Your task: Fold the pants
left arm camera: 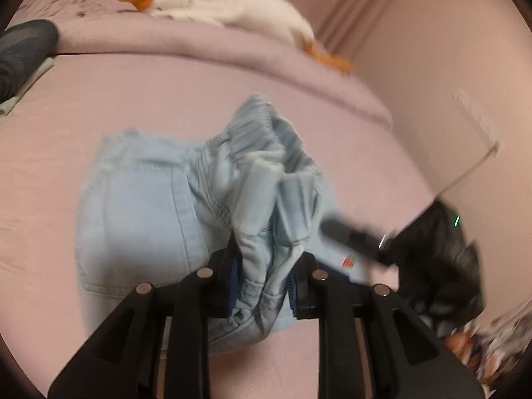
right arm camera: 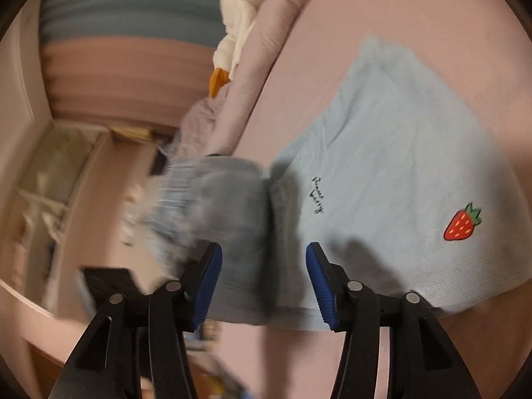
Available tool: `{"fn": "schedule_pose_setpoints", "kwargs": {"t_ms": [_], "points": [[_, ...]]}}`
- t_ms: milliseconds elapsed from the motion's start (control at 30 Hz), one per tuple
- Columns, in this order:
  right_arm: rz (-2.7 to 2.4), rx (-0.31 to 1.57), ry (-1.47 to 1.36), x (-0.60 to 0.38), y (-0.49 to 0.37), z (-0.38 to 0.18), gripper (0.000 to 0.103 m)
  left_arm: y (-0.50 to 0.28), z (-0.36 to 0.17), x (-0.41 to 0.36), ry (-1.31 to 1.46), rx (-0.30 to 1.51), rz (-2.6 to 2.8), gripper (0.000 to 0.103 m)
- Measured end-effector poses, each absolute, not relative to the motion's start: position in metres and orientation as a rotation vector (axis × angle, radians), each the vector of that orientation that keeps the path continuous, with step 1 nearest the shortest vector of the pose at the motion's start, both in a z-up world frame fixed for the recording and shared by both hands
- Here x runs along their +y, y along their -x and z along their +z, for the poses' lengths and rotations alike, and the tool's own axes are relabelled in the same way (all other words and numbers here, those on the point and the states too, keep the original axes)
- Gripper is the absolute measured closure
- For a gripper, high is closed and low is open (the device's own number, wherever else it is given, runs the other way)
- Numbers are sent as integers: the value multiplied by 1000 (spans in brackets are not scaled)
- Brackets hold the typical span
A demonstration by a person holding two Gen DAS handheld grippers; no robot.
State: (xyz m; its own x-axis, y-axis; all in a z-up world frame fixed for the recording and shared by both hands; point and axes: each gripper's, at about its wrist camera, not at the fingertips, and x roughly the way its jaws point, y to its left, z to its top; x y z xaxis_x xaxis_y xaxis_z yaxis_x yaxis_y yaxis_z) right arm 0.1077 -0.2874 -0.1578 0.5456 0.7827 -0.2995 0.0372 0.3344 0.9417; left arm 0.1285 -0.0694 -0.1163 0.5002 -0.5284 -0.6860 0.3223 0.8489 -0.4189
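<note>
Nearest in left wrist view is the left gripper (left arm camera: 264,274), its two jaws pinching a bunched fold of the light blue pants (left arm camera: 146,206) near the elastic waistband; the rest of the pants lies on the pink bed (left arm camera: 83,106). One right gripper (right arm camera: 263,286) has its jaws spread wide w/ nothing between the blue pads (right arm camera: 207,287), hovering above the pants' near edge. One strawberry patch (right arm camera: 462,222) and one line of small script show on the fabric; script is too blurred to read. One white plush goose (left arm camera: 216,3) lies far on the bed, partly cut off. Dark items at far left (left arm camera: 23,56) are hard to make out.
</note>
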Motion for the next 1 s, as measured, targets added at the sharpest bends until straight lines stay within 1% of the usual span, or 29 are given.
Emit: {"fn": "schedule_pose_setpoints", "kwargs": {"t_ms": [67,100,133,167,200,233,367,433,567,600,633,667,733,833,1000], "points": [[587,867,-1251,-294,-109,-169,49,-128,-126,-78,197,937,-521,78],[585,853,-1288,-298,-109,-172,49,-128,-130,-80,186,944,-530,73],[585,847,-1310,-298,-109,-176,49,-129,-132,-80,184,953,-545,62],[581,853,-1324,-295,-111,-178,49,-130,-136,-81,189,978,-576,55],[573,860,-1334,-295,-112,-180,49,-132,-140,-83,195,999,-599,42],[573,859,-1334,-287,-110,-179,49,-131,-142,-83,201,1002,-610,40],[566,860,-1316,-280,-112,-172,41,-122,-138,-78,205,980,-628,40],[548,878,-1285,-284,-110,-170,41,-110,-134,-67,266,968,-664,40],[478,933,-1077,-265,-117,-156,41,-91,-124,-38,343,928,-635,40],[461,941,-1025,-261,-118,-154,44,-86,-124,-26,369,925,-609,40],[429,947,-962,-256,-118,-153,56,-82,-125,-12,401,924,-580,40],[401,953,-917,-255,-119,-154,63,-80,-126,-3,422,927,-557,40],[373,952,-881,-254,-120,-157,70,-74,-129,20,468,934,-501,40],[361,929,-827,-253,-120,-151,74,-70,-132,39,518,939,-463,40],[345,813,-803,-278,-106,-117,74,-66,-135,47,555,945,-451,40]]}}
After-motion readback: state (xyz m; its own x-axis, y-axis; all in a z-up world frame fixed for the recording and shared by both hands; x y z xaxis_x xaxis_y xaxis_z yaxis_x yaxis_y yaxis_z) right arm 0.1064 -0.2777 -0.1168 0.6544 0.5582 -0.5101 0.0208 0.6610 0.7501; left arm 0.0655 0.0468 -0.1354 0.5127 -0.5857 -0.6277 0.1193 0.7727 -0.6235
